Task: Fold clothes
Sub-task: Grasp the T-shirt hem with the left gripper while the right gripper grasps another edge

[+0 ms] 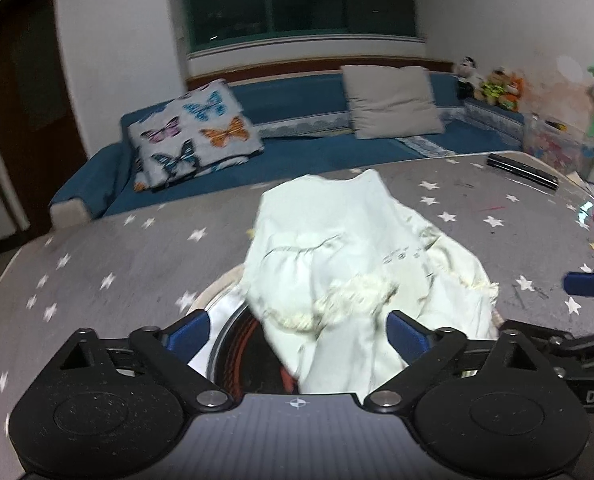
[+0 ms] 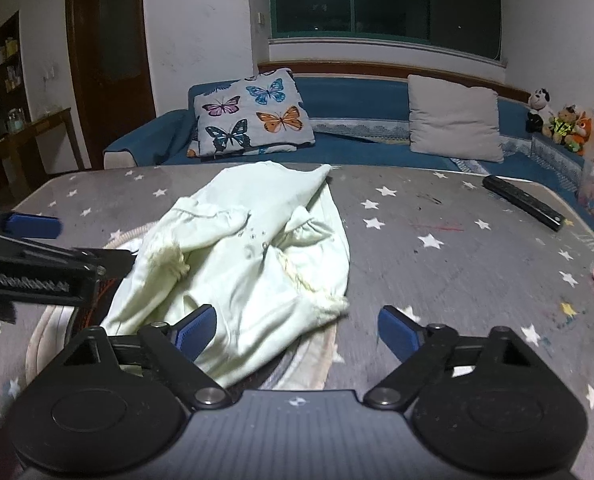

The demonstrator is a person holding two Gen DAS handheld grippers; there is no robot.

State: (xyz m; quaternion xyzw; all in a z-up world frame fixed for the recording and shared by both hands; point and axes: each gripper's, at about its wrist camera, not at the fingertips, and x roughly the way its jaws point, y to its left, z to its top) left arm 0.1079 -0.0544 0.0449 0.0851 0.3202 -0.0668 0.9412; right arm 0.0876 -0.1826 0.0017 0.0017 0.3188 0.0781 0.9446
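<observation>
The pale green garment (image 2: 253, 248) looks thin, light and thoroughly soft, so it should bunch and slide rather than hold any shape when lifted; the gathered, elasticated cuff (image 2: 329, 306) at its near right corner and the opposite ruffled edge (image 1: 353, 300) are my guess for the firmest places to pinch, since the thicker hems would give the pads something to bite. It lies crumpled in a heap near the middle of the grey star-printed table (image 2: 477, 264), its near part draped over a round basket-like container (image 2: 317, 364) with a cream rim, its far part reaching toward the table's far edge. The fabric is creased, with puffed sleeves, a small dark print near the centre and frilled trim (a child's top, by the look of it, though the blur leaves this uncertain). The left gripper (image 1: 297, 330) hangs over the near end of the heap with its fingers spread apart, cloth lying between them but not pinched. The right gripper (image 2: 297, 326) is likewise released, its left finger (image 2: 196, 326) over the cloth's near edge.
</observation>
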